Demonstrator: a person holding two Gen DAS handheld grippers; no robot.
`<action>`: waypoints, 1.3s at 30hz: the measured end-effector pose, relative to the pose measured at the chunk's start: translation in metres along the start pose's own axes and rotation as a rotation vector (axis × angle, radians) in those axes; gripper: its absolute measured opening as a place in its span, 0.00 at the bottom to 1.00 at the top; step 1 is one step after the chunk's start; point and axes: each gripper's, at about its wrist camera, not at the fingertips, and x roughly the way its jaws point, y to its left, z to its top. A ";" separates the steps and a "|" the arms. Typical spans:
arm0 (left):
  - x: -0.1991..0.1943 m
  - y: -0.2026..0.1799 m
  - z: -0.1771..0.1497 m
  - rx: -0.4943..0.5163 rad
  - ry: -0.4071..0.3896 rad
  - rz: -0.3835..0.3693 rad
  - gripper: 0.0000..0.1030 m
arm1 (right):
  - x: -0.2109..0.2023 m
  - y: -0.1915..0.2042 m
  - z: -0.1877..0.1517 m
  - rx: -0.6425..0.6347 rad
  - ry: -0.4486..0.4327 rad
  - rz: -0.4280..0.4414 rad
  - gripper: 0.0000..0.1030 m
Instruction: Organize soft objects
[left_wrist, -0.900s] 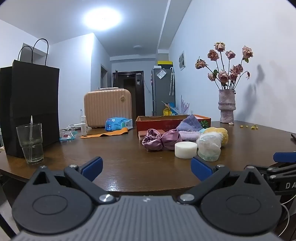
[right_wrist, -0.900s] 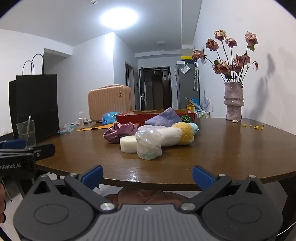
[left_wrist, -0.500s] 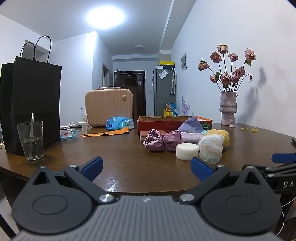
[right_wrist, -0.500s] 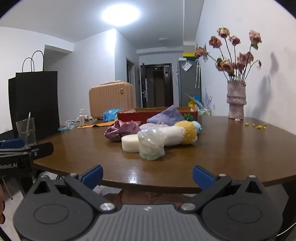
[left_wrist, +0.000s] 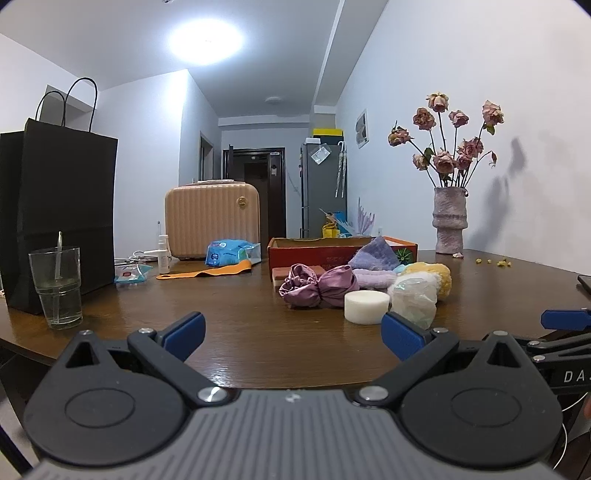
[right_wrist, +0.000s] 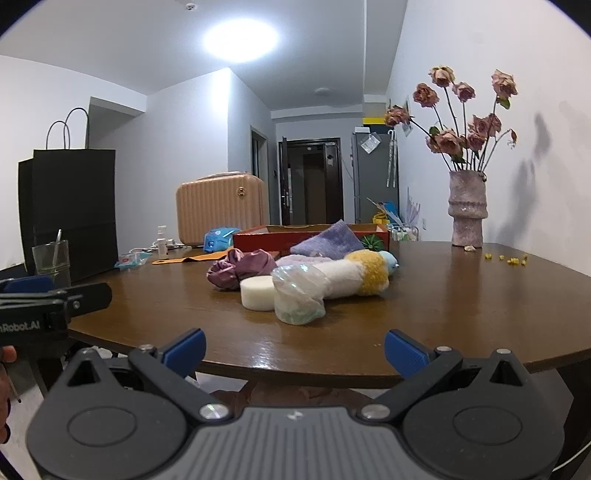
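A pile of soft things lies mid-table: a purple satin scrunchie (left_wrist: 317, 286) (right_wrist: 240, 271), a white round sponge (left_wrist: 366, 306) (right_wrist: 258, 297), a crumpled clear plastic bag (left_wrist: 413, 302) (right_wrist: 299, 295), a white and yellow plush (left_wrist: 430, 277) (right_wrist: 354, 273) and a lilac cloth (left_wrist: 373, 253) (right_wrist: 325, 242) draped on the red box (left_wrist: 310, 253) (right_wrist: 258, 238). My left gripper (left_wrist: 291, 332) is open and empty at the near table edge. My right gripper (right_wrist: 293, 349) is open and empty, just short of the edge.
A glass of water (left_wrist: 57, 286) and a black paper bag (left_wrist: 55, 206) stand at the left. A pink small suitcase (left_wrist: 212, 219), blue wipes pack (left_wrist: 229, 253) and orange strip (left_wrist: 207, 271) lie behind. A vase of dried roses (left_wrist: 448, 221) stands at the right.
Both grippers have risen a little and tilted; the scene sits lower in view. Nothing on the table has moved. Both stay open.
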 end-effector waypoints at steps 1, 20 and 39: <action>0.000 0.000 0.000 0.000 0.000 -0.003 1.00 | -0.001 -0.001 0.000 0.002 -0.002 -0.002 1.00; 0.003 -0.007 -0.004 0.000 0.009 -0.003 1.00 | 0.003 -0.003 -0.002 0.014 0.005 -0.008 1.00; 0.002 -0.006 -0.006 -0.002 0.008 -0.004 1.00 | 0.001 -0.004 -0.001 0.013 -0.010 0.016 1.00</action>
